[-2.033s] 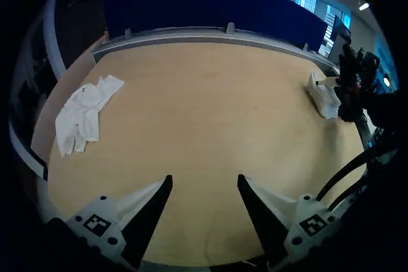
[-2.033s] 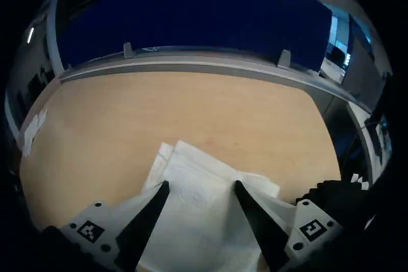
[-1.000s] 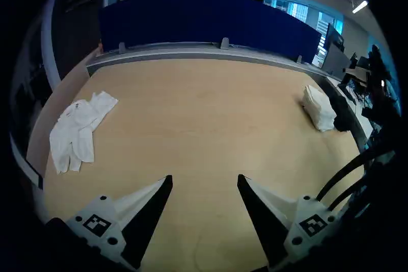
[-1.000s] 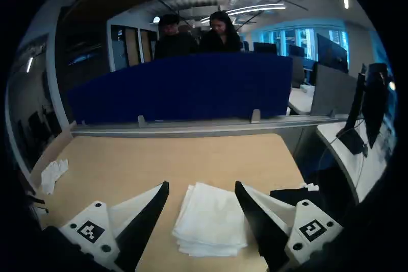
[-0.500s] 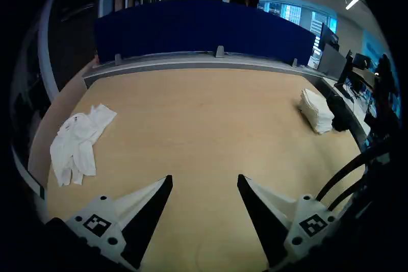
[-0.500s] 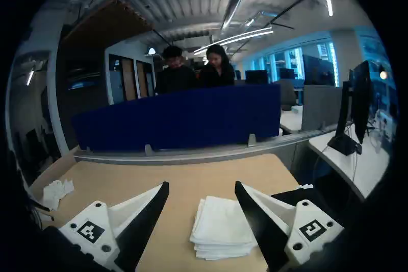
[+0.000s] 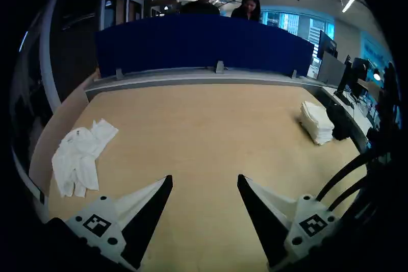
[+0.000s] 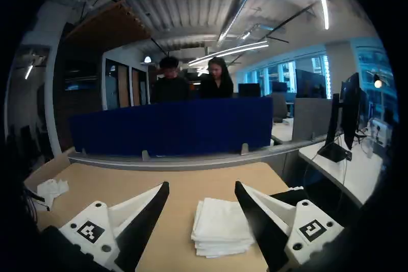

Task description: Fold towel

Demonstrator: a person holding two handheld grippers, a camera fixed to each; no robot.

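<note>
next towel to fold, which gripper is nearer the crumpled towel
Left. Left gripper has the crumpled towel ahead to its left; right gripper is by the stack, far across the table.

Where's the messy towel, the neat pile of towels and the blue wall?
messy towel (image 7: 79,158), left gripper view, its middle.
neat pile of towels (image 8: 221,221), right gripper view, top towel.
blue wall (image 7: 204,42), left gripper view, its middle.

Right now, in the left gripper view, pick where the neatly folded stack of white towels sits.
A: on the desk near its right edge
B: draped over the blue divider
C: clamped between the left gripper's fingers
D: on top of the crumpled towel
A: the folded stack lies on the desk near its right edge, far from the crumpled towel at the left, and the left gripper is open and holds nothing.
</note>
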